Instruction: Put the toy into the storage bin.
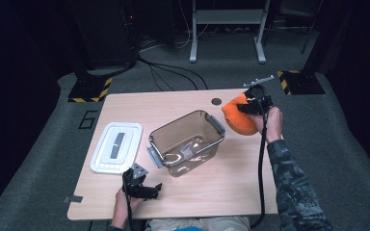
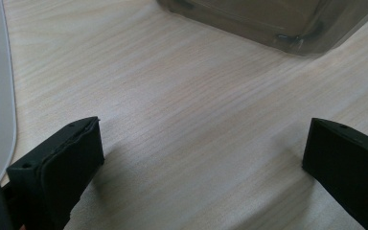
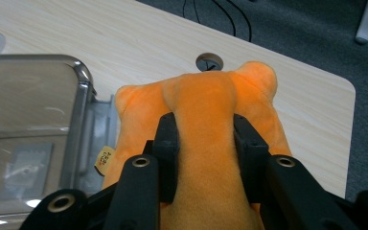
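the right claw (image 3: 205, 129) pinches a fold of the orange plush toy (image 1: 238, 118), holding it above the surface (image 1: 173, 103) just beside the right end of the clear plastic container (image 1: 188, 139). the left claw (image 2: 201, 158) rests with jaws wide apart and nothing between them, low over the wood between the white lid (image 1: 116, 147) and the container. to place the toy well, lift it over the metal rim, centre it above the opening, lower it fully inside, then release. the soft fabric could snag on the end latch (image 3: 100, 129), so keep it high enough while crossing.
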The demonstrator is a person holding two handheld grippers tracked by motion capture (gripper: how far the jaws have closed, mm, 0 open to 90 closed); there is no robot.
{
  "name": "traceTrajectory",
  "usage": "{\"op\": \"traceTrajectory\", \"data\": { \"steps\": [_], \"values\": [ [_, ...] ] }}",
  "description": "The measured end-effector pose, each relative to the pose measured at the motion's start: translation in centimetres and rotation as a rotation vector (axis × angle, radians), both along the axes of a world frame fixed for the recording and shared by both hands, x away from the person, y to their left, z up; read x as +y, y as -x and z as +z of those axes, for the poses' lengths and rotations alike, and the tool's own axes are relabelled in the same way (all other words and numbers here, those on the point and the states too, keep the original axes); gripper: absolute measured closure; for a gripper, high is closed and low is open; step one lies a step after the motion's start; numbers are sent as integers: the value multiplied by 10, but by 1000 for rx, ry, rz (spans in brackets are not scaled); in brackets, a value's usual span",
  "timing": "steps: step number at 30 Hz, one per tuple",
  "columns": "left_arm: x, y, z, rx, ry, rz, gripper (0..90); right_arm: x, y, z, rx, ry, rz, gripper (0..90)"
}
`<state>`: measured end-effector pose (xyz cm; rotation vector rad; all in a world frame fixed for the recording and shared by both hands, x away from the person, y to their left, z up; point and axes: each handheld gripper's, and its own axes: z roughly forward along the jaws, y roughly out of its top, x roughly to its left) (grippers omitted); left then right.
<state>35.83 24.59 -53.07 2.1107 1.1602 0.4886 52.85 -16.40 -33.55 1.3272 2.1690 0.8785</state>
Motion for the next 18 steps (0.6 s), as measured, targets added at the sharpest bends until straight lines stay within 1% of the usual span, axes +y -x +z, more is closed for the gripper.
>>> {"op": "traceTrajectory", "data": {
  "steps": [3,6,9,14,18],
  "values": [
    [0,0,0,0,0,0,1,7,2,10,-17,-8,9,680],
    [0,0,0,0,0,0,1,10,2,14,-19,-19,18,681],
    [0,0,0,0,0,0,1,17,5,23,-29,-29,27,680],
    [0,0,0,2,-5,-4,1,28,8,32,-30,-56,37,679],
    [0,0,0,2,-5,-4,1,39,10,34,-27,-72,56,679]
  ]
}}
